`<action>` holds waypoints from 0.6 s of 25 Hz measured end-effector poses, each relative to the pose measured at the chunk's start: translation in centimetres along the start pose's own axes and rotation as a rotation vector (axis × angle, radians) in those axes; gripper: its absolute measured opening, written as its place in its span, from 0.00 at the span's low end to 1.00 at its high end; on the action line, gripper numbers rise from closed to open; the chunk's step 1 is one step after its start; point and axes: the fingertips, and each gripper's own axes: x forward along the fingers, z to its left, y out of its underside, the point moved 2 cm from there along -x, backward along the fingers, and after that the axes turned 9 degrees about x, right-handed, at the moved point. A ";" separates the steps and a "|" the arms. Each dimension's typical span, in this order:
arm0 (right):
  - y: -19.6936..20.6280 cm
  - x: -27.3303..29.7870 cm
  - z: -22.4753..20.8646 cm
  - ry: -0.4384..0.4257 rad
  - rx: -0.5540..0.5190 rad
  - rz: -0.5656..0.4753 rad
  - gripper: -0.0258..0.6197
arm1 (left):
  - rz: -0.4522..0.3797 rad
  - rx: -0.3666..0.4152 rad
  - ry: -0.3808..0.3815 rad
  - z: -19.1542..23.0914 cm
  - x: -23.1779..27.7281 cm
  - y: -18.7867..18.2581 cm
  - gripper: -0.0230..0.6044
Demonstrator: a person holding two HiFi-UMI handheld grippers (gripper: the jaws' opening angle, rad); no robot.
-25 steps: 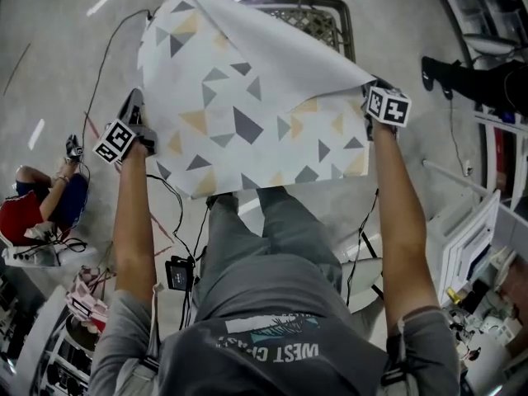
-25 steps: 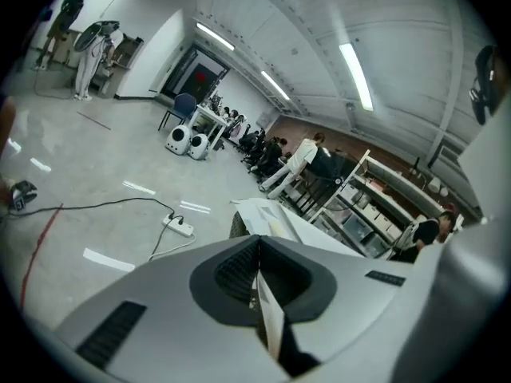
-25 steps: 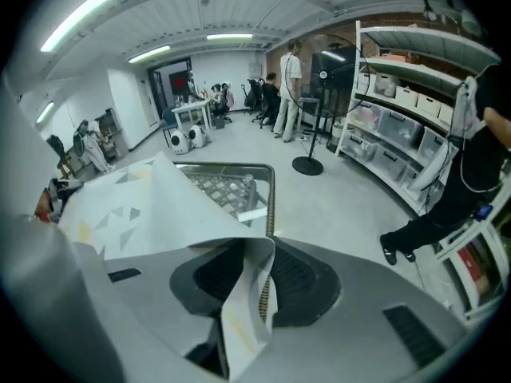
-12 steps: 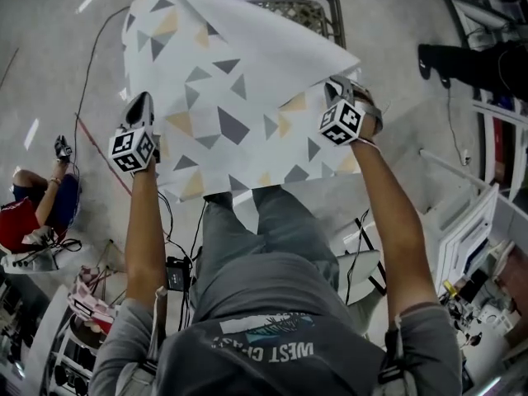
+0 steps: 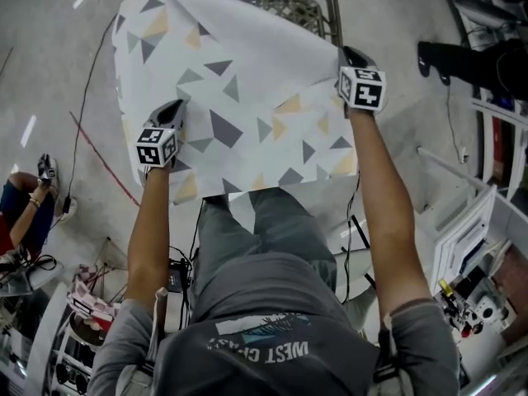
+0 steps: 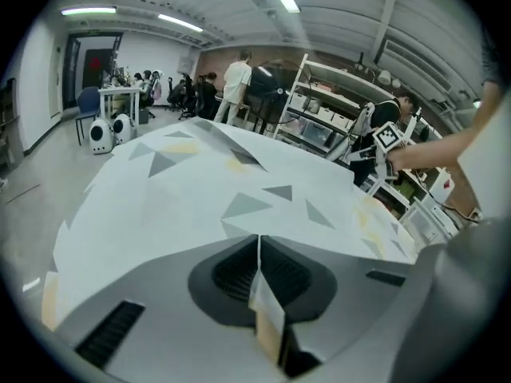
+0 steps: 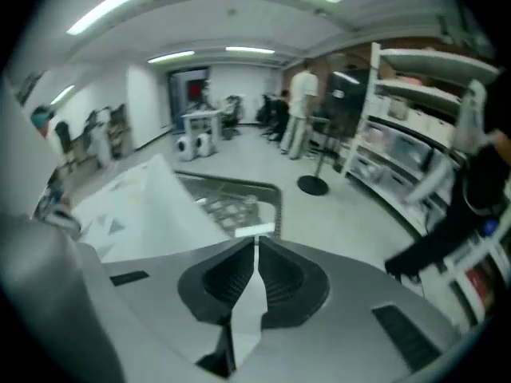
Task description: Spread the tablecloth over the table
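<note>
- Tablecloth [image 5: 239,97]: white with grey and yellow triangles, up in the air in front of the body, not lying on the table [image 5: 323,11].
- Left tongs [image 5: 172,115]: closed flat on a fold of the cloth's edge, pinched right between the jaws.
- Right tongs [image 5: 348,60]: likewise clamped on a strip of the cloth's edge.
- Runs left to right between the two tongs along its held side; bellies up and away from them, toward the table ahead, and hides most of the mesh top from the head view; droops a little on the near side toward the legs.
- Right tongs: further forward, just beside the table frame. Left tongs: further back and off to the side.
- Both arms: stretched out in front, almost straight, elbows barely bent.
- Likely calls for carrying the sheet forward over the frame and lowering both held corners level, so as to settle it square on the top.
</note>
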 end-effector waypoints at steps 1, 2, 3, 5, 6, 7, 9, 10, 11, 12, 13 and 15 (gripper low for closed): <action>-0.4 -0.3 -2.2 0.061 0.103 0.012 0.06 | 0.009 0.000 -0.001 0.0 0.2 0.3 0.05; 0.3 -0.6 -4.1 0.099 0.169 0.059 0.05 | 0.014 0.003 -0.004 0.0 0.3 0.4 0.05; 2.0 -0.8 -5.3 0.107 0.195 0.128 0.05 | 0.016 0.005 -0.008 0.0 0.3 0.4 0.05; 6.5 -1.0 -5.7 0.060 0.158 0.273 0.05 | 0.018 0.010 -0.018 0.1 0.3 0.3 0.05; 8.4 -1.0 -5.2 0.020 0.125 0.317 0.05 | 0.022 0.017 -0.022 0.1 0.3 0.3 0.05; 9.6 -0.8 -4.5 -0.015 0.096 0.333 0.05 | 0.029 0.030 -0.025 0.0 0.4 0.4 0.05; 10.4 -0.3 -3.0 -0.053 0.059 0.316 0.06 | 0.052 0.071 -0.030 -0.3 0.6 0.6 0.05; 10.3 0.1 -2.1 -0.061 0.042 0.302 0.06 | 0.068 0.093 -0.033 -0.5 0.8 0.7 0.05; 10.1 0.4 -1.1 -0.069 0.023 0.289 0.06 | 0.082 0.112 -0.037 -0.7 0.9 0.9 0.05; 9.8 0.8 0.0 -0.076 0.003 0.277 0.06 | 0.089 0.123 -0.044 -0.8 0.9 1.0 0.05; 9.5 1.1 0.9 -0.082 -0.009 0.265 0.05 | 0.091 0.129 -0.050 -0.8 0.9 1.0 0.05; 8.9 1.3 2.1 -0.086 0.022 0.221 0.05 | 0.088 0.133 -0.062 -0.8 0.9 1.1 0.05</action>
